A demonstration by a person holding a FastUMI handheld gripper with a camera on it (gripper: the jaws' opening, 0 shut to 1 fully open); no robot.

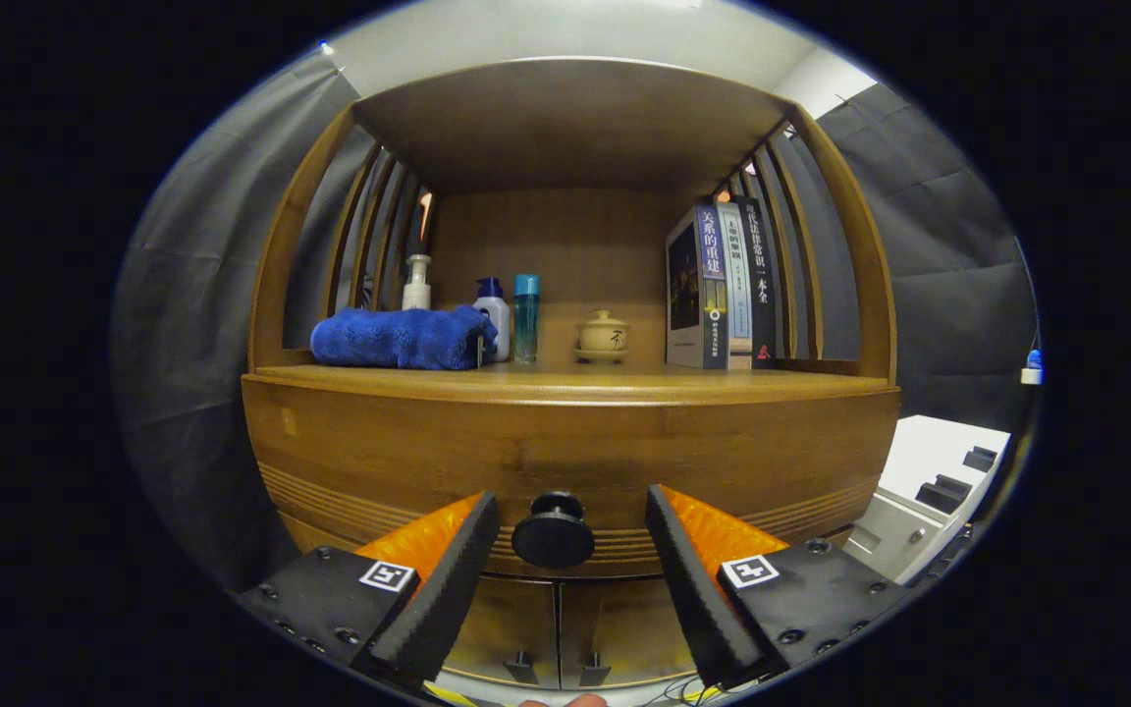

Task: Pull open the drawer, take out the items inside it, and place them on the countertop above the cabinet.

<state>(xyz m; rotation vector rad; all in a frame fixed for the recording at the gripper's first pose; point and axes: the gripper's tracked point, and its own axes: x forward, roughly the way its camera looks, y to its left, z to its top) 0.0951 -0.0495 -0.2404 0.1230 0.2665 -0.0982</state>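
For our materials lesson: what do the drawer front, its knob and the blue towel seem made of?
Drawer front: wood or bamboo, satin, visible grain.
Knob: dark, matte, plastic or metal, between the open gripper's fingers, untouched.
Blue towel: soft, fuzzy cloth.

We cannot see inside the drawer (565, 462): its front is closed. The gripper (572, 520) stands spread to either side of the knob (553, 535), hiding the drawer front behind the fingers. Above the drawer, the blue towel (399, 338) covers the pump bottle's (416, 285) base. Below it, the cabinet doors (558, 628) are cut off.
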